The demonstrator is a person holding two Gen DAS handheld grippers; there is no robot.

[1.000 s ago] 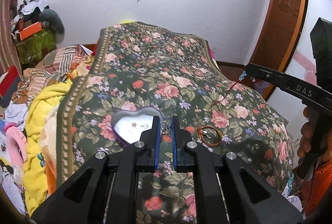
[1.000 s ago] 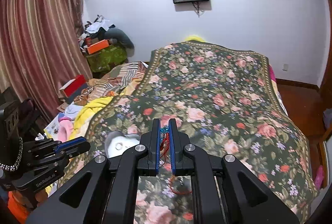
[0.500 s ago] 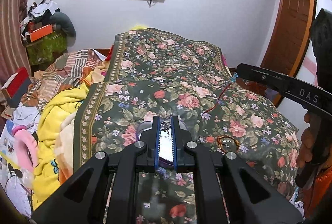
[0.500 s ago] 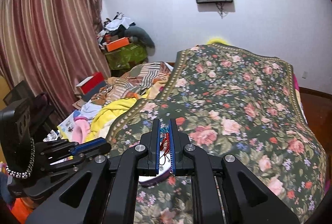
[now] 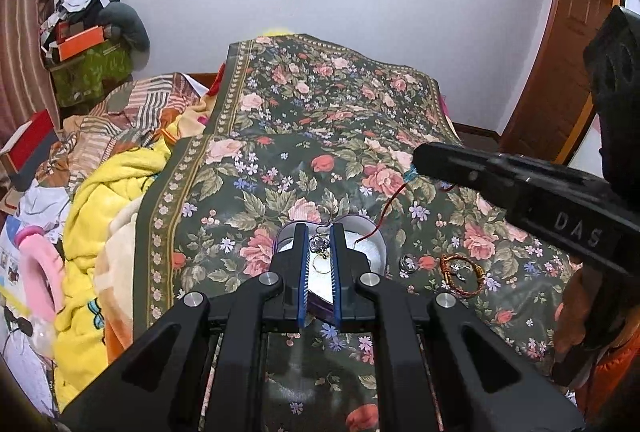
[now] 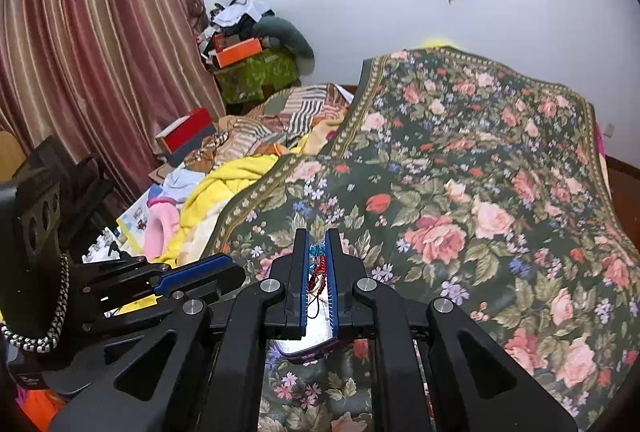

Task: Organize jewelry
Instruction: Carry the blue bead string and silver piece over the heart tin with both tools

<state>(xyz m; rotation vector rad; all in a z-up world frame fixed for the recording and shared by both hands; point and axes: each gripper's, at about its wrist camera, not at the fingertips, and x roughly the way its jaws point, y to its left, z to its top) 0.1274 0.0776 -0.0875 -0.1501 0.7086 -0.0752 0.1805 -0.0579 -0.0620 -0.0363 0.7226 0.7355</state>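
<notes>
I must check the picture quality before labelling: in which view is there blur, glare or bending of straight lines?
Left wrist view: sharp; the brown wooden door bows from fisheye distortion; the white-lined heart-shaped box looks bright, mildly glaring. Right wrist view: the dark green floral bedspread is slightly smeared; the striped pink curtain curves; corners are black.

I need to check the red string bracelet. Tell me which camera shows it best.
The right wrist view: the red string bracelet hangs close-up between the right gripper fingers, blue beads on top. The left wrist view shows only its thin red cord trailing down toward the heart-shaped box.
</notes>
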